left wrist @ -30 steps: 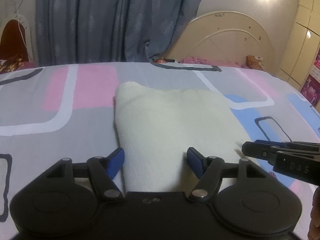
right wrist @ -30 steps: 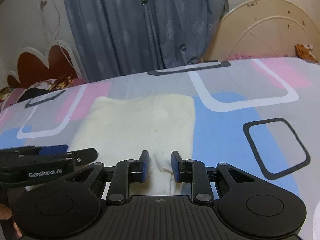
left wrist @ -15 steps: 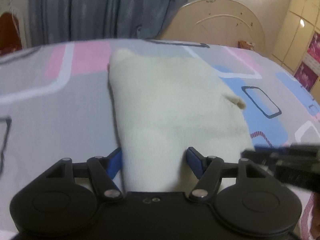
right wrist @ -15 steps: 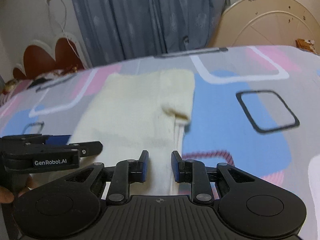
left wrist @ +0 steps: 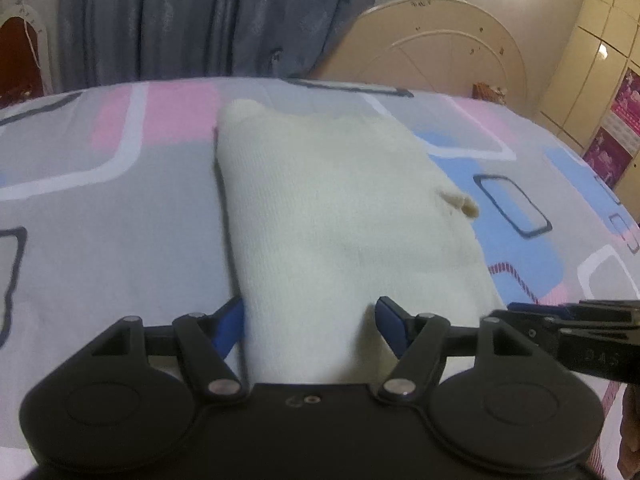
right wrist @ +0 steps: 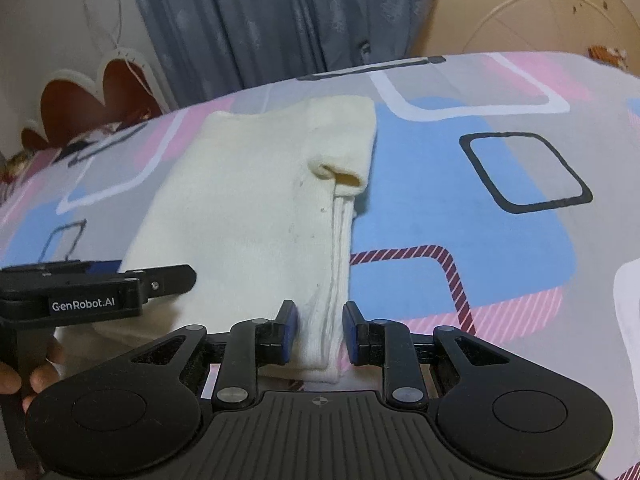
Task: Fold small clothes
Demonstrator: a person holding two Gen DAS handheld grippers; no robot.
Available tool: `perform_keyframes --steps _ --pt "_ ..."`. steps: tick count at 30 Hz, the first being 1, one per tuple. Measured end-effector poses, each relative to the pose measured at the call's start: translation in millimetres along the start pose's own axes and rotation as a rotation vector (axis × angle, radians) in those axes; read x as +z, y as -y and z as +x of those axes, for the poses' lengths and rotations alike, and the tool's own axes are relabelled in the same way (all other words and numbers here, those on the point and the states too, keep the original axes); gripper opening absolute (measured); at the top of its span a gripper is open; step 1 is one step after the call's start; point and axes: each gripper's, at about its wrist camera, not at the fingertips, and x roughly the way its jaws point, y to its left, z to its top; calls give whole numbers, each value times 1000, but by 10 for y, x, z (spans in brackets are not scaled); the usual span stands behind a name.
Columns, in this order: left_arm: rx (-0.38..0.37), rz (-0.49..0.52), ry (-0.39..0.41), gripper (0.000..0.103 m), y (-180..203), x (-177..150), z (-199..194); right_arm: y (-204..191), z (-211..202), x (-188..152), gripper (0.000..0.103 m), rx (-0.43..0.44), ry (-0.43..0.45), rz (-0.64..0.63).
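A cream knit garment (left wrist: 328,216) lies on the patterned bed sheet (left wrist: 100,232), its near hem raised toward both grippers. My left gripper (left wrist: 310,322) has its blue pads spread wide with the left near edge of the cloth between them. My right gripper (right wrist: 318,330) has its pads close together with the bunched right near edge of the garment (right wrist: 256,216) between them. A short sleeve (right wrist: 344,160) is folded onto the body at the right. Each gripper shows in the other's view: the right one (left wrist: 568,316), the left one (right wrist: 96,284).
The sheet (right wrist: 480,208) has pink, blue and grey blocks with outlined squares. Grey curtains (left wrist: 200,20) and a cream round headboard (left wrist: 440,52) stand behind the bed. A cupboard (left wrist: 600,60) is at the far right. A red scalloped headboard (right wrist: 92,100) is at the left.
Both grippers have lifted and drawn back with the near hem, so more of the garment and sheet shows. The folded sleeve has come into view. The jaw openings look unchanged.
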Motion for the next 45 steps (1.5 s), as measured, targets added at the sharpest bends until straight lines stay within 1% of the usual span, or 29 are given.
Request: perform_keyframes --steps 2,4,7,8,10,12,15,17,18,21,23,25,27,28,29,30,31,34,37,39,42,43,45 --pt "5 -2 22 74 -9 29 -41 -22 -26 5 25 5 -4 -18" --pt "14 11 32 74 10 63 -40 -43 -1 -22 24 20 -33 -24" --pt "18 20 32 74 22 66 -24 -103 10 -86 24 3 -22 -60" --pt "22 24 30 74 24 57 -18 -113 8 -96 21 3 -17 -59" --pt "31 31 29 74 16 42 -8 -124 4 -117 10 12 -14 -54" --pt "37 34 28 74 2 35 5 -129 -15 -137 6 9 -1 -63" --pt "44 29 27 74 -22 44 11 -86 -42 -129 4 15 10 -45" --pt "38 24 37 74 -32 47 -13 -34 -149 -116 4 8 47 -39" --pt "34 24 38 74 -31 46 -13 -22 -171 -126 4 0 48 -47" --pt "29 24 21 74 -26 20 38 14 -53 -219 3 -14 -11 -77" --pt "26 21 11 74 -27 16 65 -8 -52 -150 4 -2 -29 -89" --pt "20 14 7 75 -34 36 61 17 -88 -73 4 5 -18 -68" --pt "6 -1 17 77 -58 78 29 104 -146 17 8 44 6 7" --pt "4 -11 23 79 -62 98 15 157 -168 51 19 51 23 43" --pt "4 -22 30 80 -76 125 1 204 -181 97 41 54 40 77" --pt "4 -34 35 82 -91 159 -5 236 -180 156 51 54 55 107" --pt "7 -43 38 82 -102 187 -4 259 -174 201 60 54 68 126" --pt "17 -64 48 82 -134 277 36 286 -106 348 60 65 83 154" --pt "15 -85 58 82 -174 389 115 303 16 470 60 83 73 179" --pt "15 -108 48 82 -215 452 197 312 142 550 60 99 51 204" --pt "-10 -153 30 82 -297 503 318 355 317 655 60 108 39 249" --pt "-19 -162 25 82 -317 507 351 365 353 669 61 111 42 261" --pt "-42 -176 14 82 -348 507 424 382 455 710 69 110 41 274"
